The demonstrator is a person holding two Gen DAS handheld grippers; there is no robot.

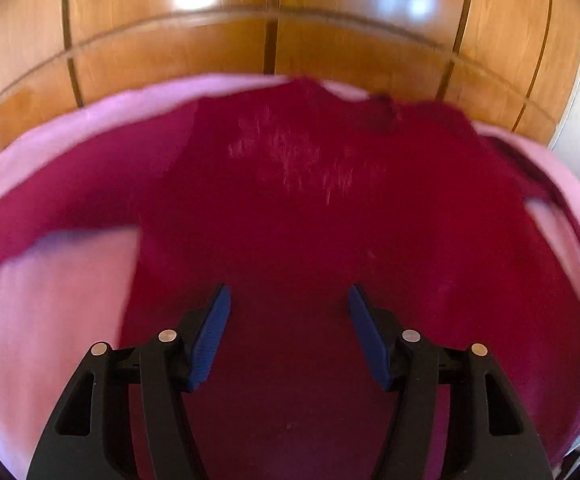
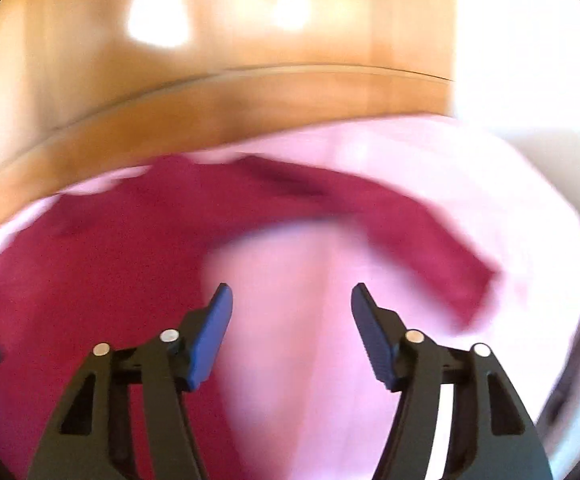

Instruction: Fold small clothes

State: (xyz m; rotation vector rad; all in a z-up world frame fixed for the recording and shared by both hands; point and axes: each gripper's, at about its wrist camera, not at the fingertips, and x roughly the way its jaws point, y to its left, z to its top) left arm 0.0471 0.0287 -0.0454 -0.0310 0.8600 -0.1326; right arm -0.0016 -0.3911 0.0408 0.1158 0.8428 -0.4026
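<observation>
A dark red long-sleeved top [image 1: 310, 208] lies spread flat on a pink cloth [image 1: 50, 320], its neck at the far edge and one sleeve reaching out to each side. Beyond the cloth stands a brown wooden panelled wall [image 1: 170, 52]. The left gripper [image 1: 290, 300] hangs over the top's body, jaws apart, nothing between them. The right gripper [image 2: 292, 300] hangs over bare pink cloth beside the right sleeve [image 2: 430, 232], jaws apart and empty too. Both views are blurred.
</observation>
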